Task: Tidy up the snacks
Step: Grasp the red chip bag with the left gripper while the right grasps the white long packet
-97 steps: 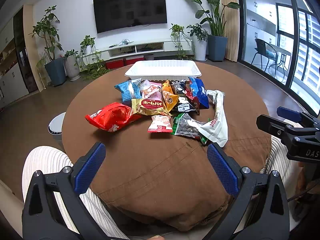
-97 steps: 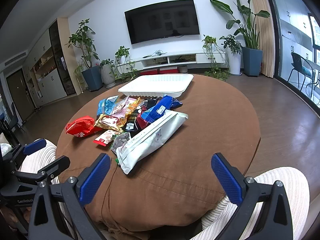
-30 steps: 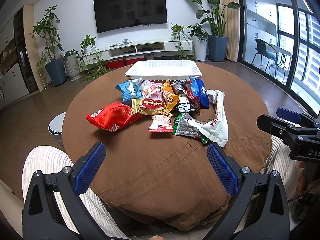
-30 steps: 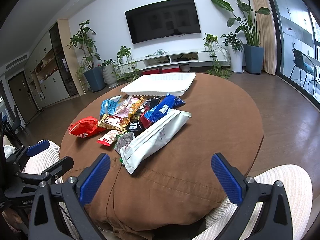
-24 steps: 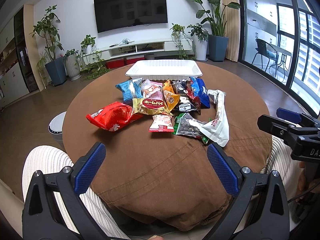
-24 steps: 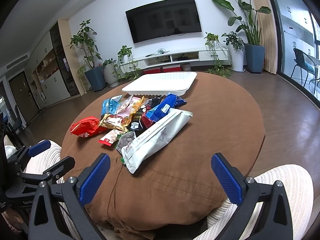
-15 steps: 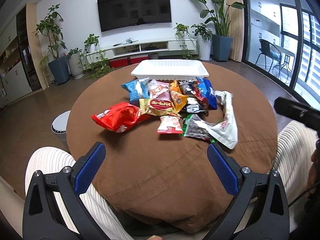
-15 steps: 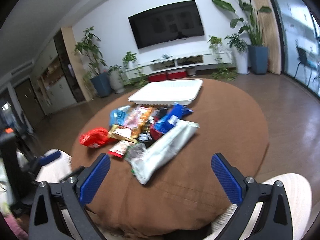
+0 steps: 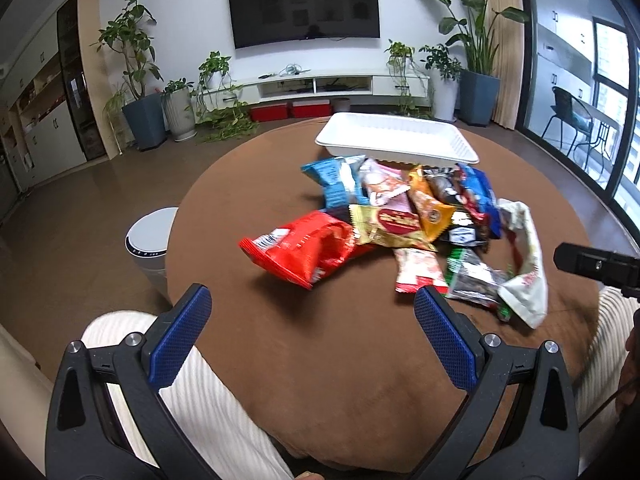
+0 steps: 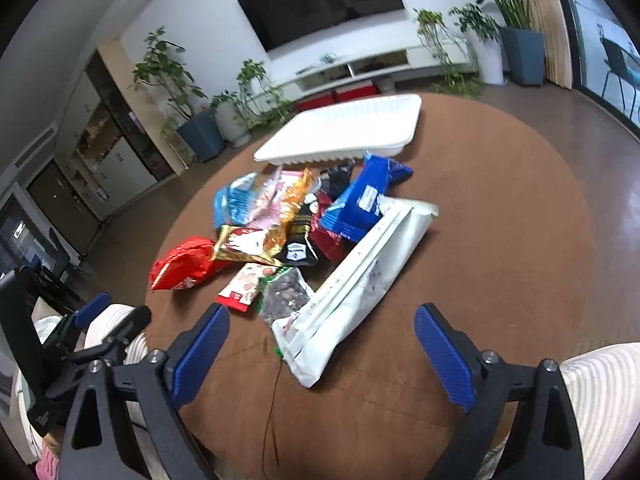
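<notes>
Your right gripper (image 10: 322, 340) has its blue-padded jaws wide apart, having just narrowed slightly, with nothing between them. It hangs over the near edge of the round brown-clothed table (image 10: 500, 240), and the near end of the long white plastic pouch (image 10: 360, 288) lies just ahead of it.

Your left gripper (image 9: 312, 332) also stands open and empty, near the table edge, with the red crinkled foil bag (image 9: 308, 248) just beyond its fingertips.

The pile of snack packets (image 9: 408, 224) lies mid-table. It touches the near wall of the white rectangular plastic tray (image 9: 396, 140), which sits at the far side. Tray interior shows no contents.

Count: one tray, one white pouch, one red bag, one gold packet (image 9: 392, 226). Total packets in pile: cannot tell, since they overlap.
</notes>
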Available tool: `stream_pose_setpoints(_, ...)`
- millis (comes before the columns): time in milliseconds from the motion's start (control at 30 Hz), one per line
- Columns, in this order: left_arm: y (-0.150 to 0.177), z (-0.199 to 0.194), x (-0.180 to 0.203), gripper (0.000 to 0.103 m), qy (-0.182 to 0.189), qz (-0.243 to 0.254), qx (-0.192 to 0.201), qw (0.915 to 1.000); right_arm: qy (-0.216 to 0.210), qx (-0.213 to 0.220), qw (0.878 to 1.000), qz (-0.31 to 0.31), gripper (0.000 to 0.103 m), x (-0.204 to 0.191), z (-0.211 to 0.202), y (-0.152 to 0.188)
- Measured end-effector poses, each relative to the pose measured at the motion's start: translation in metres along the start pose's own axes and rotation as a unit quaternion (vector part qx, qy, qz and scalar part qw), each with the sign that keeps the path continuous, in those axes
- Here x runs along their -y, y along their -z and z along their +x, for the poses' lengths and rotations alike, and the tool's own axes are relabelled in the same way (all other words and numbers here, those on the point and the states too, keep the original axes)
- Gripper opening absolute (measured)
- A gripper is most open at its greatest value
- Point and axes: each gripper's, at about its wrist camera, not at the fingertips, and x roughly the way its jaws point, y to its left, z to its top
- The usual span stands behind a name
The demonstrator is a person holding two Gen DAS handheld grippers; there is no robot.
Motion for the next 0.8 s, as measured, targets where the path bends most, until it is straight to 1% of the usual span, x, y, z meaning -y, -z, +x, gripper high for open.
stream_pose_setpoints(67,-0.006,0.008,-0.005,0.103,-0.007,0.006,-0.002,1.0000,0.000,-0.017,1.000,0.015,0.089,0.002,0.008,-0.001)
stream_pose_setpoints(200,-0.019,0.026,-0.013,0.103,-0.017,0.023,-0.007,0.9996,-0.009,-0.045,0.998,0.043,0.083,0.014,0.026,-0.003)
stream_pose_setpoints(300,-0.027,0.039,-0.013,0.103,-0.019,0.045,-0.016,0.9987,-0.012,-0.059,0.997,0.053,0.082,0.023,0.032,-0.005)
stream_pose_setpoints(367,-0.032,0.050,-0.012,0.103,-0.024,0.066,-0.022,0.9973,-0.013,-0.066,0.996,0.054,0.077,0.029,0.034,-0.008)
stream_pose_setpoints(500,-0.041,0.072,-0.011,0.103,-0.028,0.096,-0.035,0.9944,-0.018,-0.081,0.994,0.065,0.074,0.040,0.041,-0.012)
stream_pose_setpoints(600,-0.046,0.087,-0.009,0.103,-0.027,0.113,-0.048,0.9921,-0.018,-0.076,0.994,0.071,0.070,0.044,0.043,-0.015)
stream_pose_setpoints(700,-0.047,0.101,-0.007,0.103,-0.018,0.127,-0.063,0.9898,-0.018,-0.075,0.994,0.082,0.062,0.048,0.043,-0.017)
stream_pose_setpoints(767,-0.048,0.111,-0.005,0.103,-0.010,0.135,-0.076,0.9878,-0.017,-0.074,0.993,0.086,0.054,0.051,0.043,-0.017)
stream_pose_setpoints(800,-0.048,0.117,-0.003,0.103,-0.011,0.140,-0.084,0.9865,-0.015,-0.073,0.993,0.087,0.052,0.051,0.043,-0.017)
